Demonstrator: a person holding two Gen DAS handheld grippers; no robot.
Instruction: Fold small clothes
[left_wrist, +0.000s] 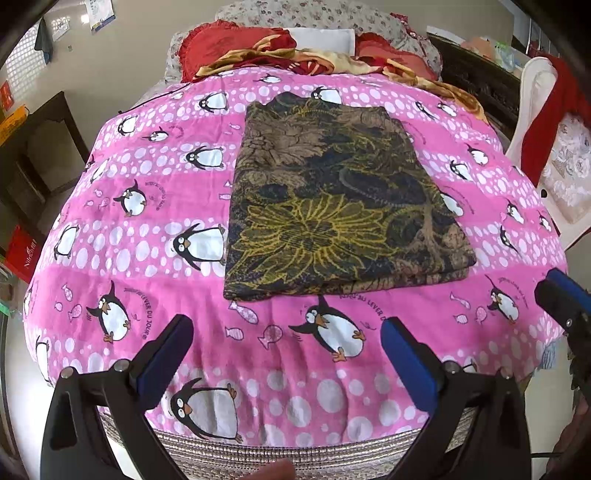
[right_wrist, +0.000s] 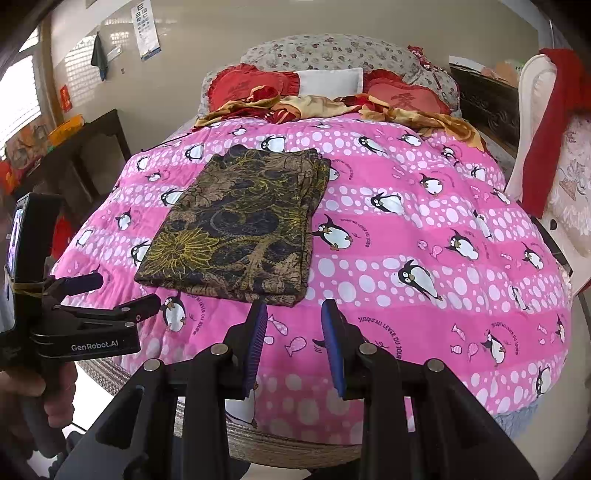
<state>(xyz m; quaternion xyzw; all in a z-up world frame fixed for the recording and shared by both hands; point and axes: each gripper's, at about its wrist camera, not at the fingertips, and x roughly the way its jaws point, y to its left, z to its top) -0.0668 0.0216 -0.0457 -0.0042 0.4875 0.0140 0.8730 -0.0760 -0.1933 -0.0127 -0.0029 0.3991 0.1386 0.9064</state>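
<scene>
Left gripper (left_wrist: 286, 334): fingers spread wide, nothing between them, hovering over the near edge of the pink penguin blanket (left_wrist: 147, 192). Right gripper (right_wrist: 293, 317): blue pads parted with a clear gap, also empty, tips just short of the near right corner of the cloth.

Folded garment (left_wrist: 332, 199), a dark brown and yellow floral print, lies flat on the blanket just beyond the left fingertips, roughly centred ahead of them. From the right wrist view it sits ahead and to the left of the fingers. Stacked layers show at its near edge and right side, so it looks like several folds are already in.

Judgement: this piece is folded or nearly so; left is maybe one more halving or a tidy-up. No other unfolded small clothes clearly in sight.

Beyond: red pillows (right_wrist: 236, 86) and a rumpled red-and-gold cloth (left_wrist: 280, 55) at the headboard end, untouched.
</scene>
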